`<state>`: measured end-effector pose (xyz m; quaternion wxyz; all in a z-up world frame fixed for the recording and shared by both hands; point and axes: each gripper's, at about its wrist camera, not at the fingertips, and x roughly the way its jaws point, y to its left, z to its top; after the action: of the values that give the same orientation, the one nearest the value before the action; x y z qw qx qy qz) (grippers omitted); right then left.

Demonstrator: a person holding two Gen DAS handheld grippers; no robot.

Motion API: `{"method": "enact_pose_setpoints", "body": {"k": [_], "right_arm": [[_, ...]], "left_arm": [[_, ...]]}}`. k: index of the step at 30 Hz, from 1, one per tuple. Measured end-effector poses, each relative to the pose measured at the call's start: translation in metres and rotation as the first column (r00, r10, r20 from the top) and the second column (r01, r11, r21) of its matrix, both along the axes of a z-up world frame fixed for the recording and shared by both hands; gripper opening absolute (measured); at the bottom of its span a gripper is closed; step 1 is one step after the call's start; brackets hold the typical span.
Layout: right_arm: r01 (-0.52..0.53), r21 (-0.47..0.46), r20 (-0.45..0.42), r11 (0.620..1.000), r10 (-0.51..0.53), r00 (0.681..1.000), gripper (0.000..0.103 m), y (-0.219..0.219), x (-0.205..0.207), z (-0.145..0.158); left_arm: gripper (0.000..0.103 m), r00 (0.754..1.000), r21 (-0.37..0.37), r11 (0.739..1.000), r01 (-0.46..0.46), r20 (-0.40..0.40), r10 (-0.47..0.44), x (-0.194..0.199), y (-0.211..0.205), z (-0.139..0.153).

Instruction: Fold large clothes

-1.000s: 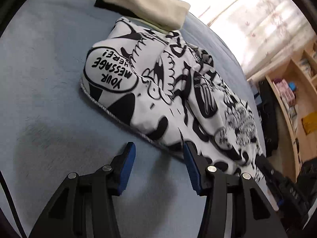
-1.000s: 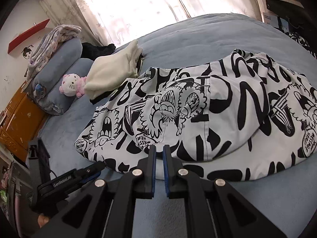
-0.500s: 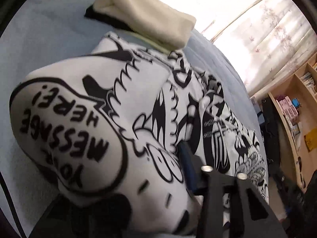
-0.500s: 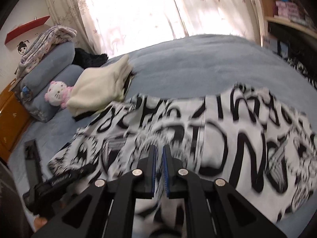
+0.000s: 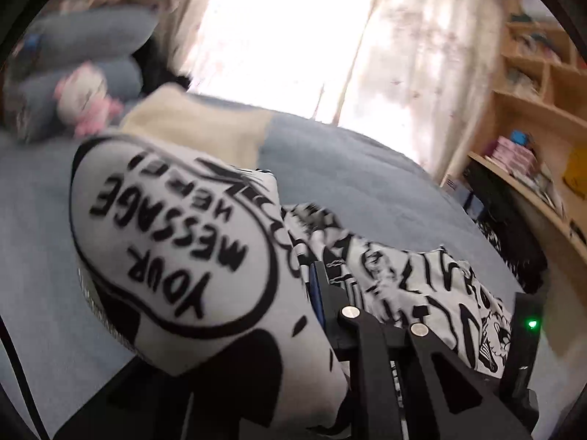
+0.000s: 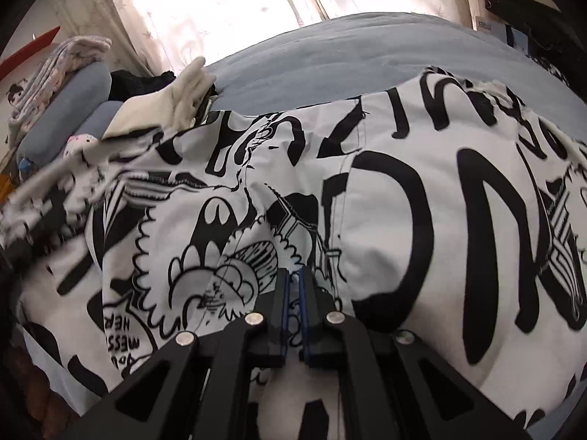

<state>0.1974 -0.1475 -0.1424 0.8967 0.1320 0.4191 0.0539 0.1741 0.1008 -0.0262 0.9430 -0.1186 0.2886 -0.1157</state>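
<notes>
A: Starting at the left, what is there beyond the work?

B: Grey-blue bolster pillows (image 5: 88, 55) and a pink-and-white plush toy (image 5: 86, 101) at the head of the blue bed (image 5: 367, 183), with a folded cream fleece garment (image 5: 198, 128) lying just in front of them, out of the way.

A: And the left tongs (image 5: 308, 293)?

B: The white cotton garment printed with black cartoon graffiti (image 6: 385, 183) drapes over them. One blue-padded finger shows; the other is buried under the cloth. They appear to be pinching its edge, though how tightly closed they are cannot be told. The "YOUR MESSAGE HERE" bubble hangs raised off the bed, presumably so that edge can be carried across.

A: The right tongs (image 6: 292, 293)?

B: Nearly closed, with a thin fold of the same printed cloth nipped between the pads. Holding two points likely keeps the hem taut while it is lifted. The rest of the garment lies spread on the bed.
</notes>
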Motion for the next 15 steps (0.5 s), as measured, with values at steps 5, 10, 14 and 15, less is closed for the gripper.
{"method": "enact_pose_setpoints", "body": {"k": [5,10,14,15], "right_arm": [[0.009,0.077,0.007,0.997,-0.009,1.0,0.004,-0.011,-0.008,-0.003],[0.021,0.123,0.021,0.992,-0.023,1.0,0.004,-0.02,-0.02,-0.005],[0.034,0.205,0.023,0.978,-0.04,0.999,0.004,-0.034,-0.036,-0.009],[0.035,0.225,0.022,0.974,-0.041,0.999,0.004,-0.037,-0.04,-0.01]], "left_arm": [[0.013,0.994,0.075,0.995,0.065,0.086,-0.071,-0.012,-0.034,0.026],[0.013,0.982,0.131,0.984,0.12,0.131,-0.137,-0.012,-0.073,0.041],[0.013,0.967,0.197,0.965,0.173,0.154,-0.205,-0.016,-0.11,0.052],[0.013,0.963,0.213,0.959,0.186,0.155,-0.221,-0.015,-0.118,0.052]]}}
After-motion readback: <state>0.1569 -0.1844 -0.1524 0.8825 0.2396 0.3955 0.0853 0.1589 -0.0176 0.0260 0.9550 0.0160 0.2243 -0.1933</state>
